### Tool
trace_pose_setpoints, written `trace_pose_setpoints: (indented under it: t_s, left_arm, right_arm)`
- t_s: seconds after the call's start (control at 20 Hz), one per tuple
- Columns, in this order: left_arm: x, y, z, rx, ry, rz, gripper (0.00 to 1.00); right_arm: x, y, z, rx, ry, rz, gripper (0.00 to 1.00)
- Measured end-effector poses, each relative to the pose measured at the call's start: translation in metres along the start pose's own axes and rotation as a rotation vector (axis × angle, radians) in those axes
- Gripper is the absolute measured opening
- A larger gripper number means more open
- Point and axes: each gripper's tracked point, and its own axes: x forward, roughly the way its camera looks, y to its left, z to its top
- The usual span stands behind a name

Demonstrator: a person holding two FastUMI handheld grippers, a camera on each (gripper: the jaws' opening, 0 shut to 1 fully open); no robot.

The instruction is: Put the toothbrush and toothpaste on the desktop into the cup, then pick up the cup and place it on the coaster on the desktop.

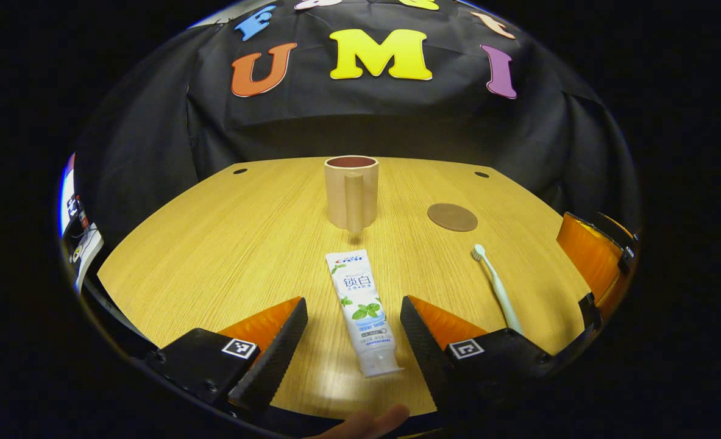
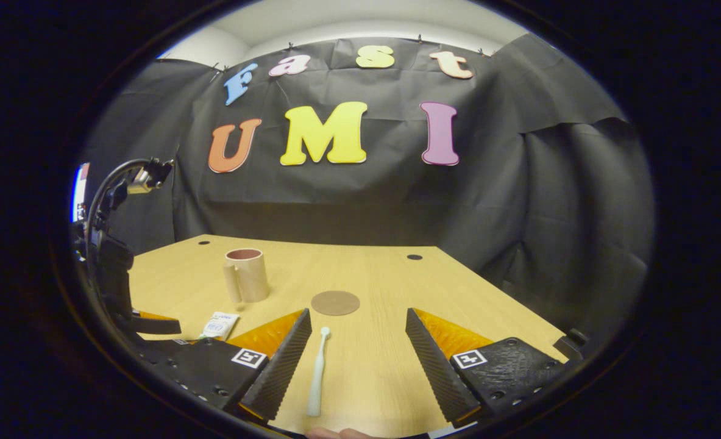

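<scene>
Both items between spread jaws: toothpaste [image 1: 362,311], toothbrush [image 2: 317,378].

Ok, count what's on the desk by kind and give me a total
Cup: 1
Toothpaste: 1
Toothbrush: 1
Coaster: 1
Total: 4

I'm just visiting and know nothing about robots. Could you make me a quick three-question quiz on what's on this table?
1. True or false: the toothpaste is already in the cup.
2. Which thing lies between the open fingers of the right claw? A) toothbrush B) coaster C) cup
3. Fill in: the left claw has its fingers either side of the ____.

Key: 1 false; 2 A; 3 toothpaste.
</scene>
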Motion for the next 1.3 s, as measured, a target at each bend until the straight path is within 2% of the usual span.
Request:
trace_pose_setpoints:
  t_s: [0.2,0.3,0.45,0.5,0.85,0.9,1.0,1.05,1.1,1.2,1.25,1.3]
  left_arm:
    - [0.004,0.004,-0.005,0.007,0.019,-0.006,0.95]
    - [0.007,-0.002,-0.017,-0.018,0.068,-0.043,0.89]
    - [0.007,0.005,-0.016,0.010,0.065,-0.034,0.83]
    - [0.009,0.004,-0.017,0.014,0.069,-0.036,0.75]
    - [0.011,0.013,-0.016,0.034,0.064,-0.035,0.58]
    - [0.011,0.013,-0.016,0.028,0.065,-0.038,0.50]
    - [0.010,0.013,-0.017,0.032,0.070,-0.041,0.46]
    - [0.010,0.014,-0.017,0.032,0.068,-0.041,0.39]
    - [0.010,0.015,-0.016,0.033,0.069,-0.039,0.45]
    - [0.007,0.018,-0.015,0.026,0.061,-0.026,0.47]
    - [0.006,0.018,-0.014,0.022,0.053,-0.027,0.42]
    - [0.004,0.017,-0.014,0.019,0.041,-0.033,0.46]
  right_arm:
    - [0.000,0.005,-0.004,-0.027,0.000,0.008,0.95]
    - [0.000,0.008,-0.006,-0.025,0.007,0.016,0.95]
    - [0.003,0.010,-0.008,-0.035,0.013,0.015,0.95]
    - [0.003,0.011,-0.008,-0.037,0.015,0.015,0.96]
    - [0.004,0.013,-0.015,-0.032,0.036,0.018,0.95]
    - [0.004,0.014,-0.016,-0.030,0.040,0.021,0.95]
    - [0.006,0.015,-0.019,-0.031,0.050,0.023,0.96]
    - [0.006,0.016,-0.021,-0.031,0.055,0.024,0.96]
    - [0.008,0.016,-0.022,-0.030,0.061,0.025,0.96]
    - [0.011,0.020,-0.029,-0.018,0.083,0.033,0.95]
    - [0.013,0.022,-0.033,-0.014,0.099,0.035,0.95]
    - [0.016,0.023,-0.038,-0.013,0.116,0.036,0.96]
